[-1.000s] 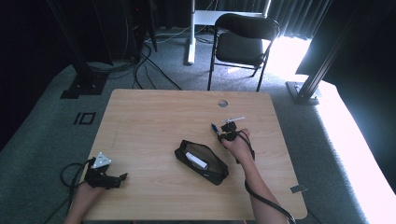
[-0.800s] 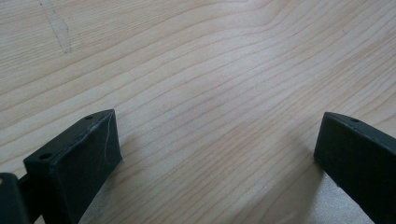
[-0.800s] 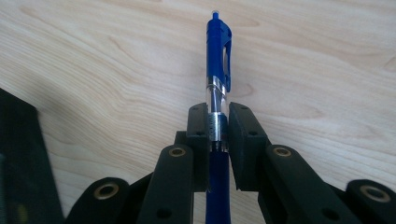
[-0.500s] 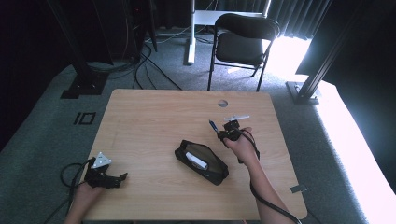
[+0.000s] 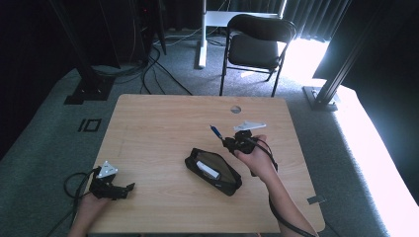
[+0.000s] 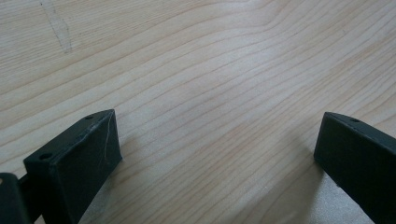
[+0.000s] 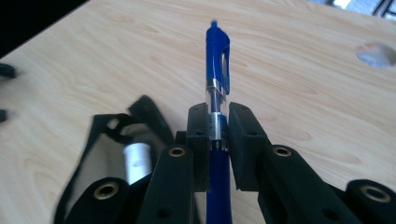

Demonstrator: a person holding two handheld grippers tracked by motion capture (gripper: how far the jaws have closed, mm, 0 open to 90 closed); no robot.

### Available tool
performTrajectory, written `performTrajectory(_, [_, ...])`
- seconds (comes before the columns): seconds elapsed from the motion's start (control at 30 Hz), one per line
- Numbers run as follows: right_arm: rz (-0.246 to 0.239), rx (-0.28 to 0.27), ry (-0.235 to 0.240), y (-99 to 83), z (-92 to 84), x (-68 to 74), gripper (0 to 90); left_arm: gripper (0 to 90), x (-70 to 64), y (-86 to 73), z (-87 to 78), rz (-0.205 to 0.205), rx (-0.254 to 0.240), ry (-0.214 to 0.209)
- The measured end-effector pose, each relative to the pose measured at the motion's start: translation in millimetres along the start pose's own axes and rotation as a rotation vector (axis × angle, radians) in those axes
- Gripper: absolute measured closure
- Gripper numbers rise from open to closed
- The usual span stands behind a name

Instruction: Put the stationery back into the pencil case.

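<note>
A: Status, near edge first?

B: Left gripper sits by my edge of the table, jaws spread wide over bare wood, nothing between them.

A: Next out?

B: Black pencil case lies open mid-table, a white tube inside it.

A: Right side?

B: Right gripper is clamped tight on a blue pen, held above the table just beyond the case, pen running along the jaws with its clip end sticking out past the tips. Farther back, black folding chair.
</note>
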State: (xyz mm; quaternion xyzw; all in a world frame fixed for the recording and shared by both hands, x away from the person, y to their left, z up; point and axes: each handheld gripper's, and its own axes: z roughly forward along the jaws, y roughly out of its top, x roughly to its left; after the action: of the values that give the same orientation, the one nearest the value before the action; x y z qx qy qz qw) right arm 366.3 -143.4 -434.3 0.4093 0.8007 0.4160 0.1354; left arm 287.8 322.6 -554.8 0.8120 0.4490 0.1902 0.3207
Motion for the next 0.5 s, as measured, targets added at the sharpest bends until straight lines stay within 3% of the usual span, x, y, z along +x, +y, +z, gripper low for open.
performTrajectory(0.23, [-0.066, 0.005, 0.059, -1.6, -4.3, 16.2, 79.2, 0.7, 0.0, 0.1, 0.0, -0.001, 0.000, 0.000])
performTrajectory(0.5, [-0.158, 0.086, 0.113, -10.6, 4.2, 35.7, 79.2, 0.6, 0.0, 0.1, 0.0, 0.000, 0.000, -0.001])
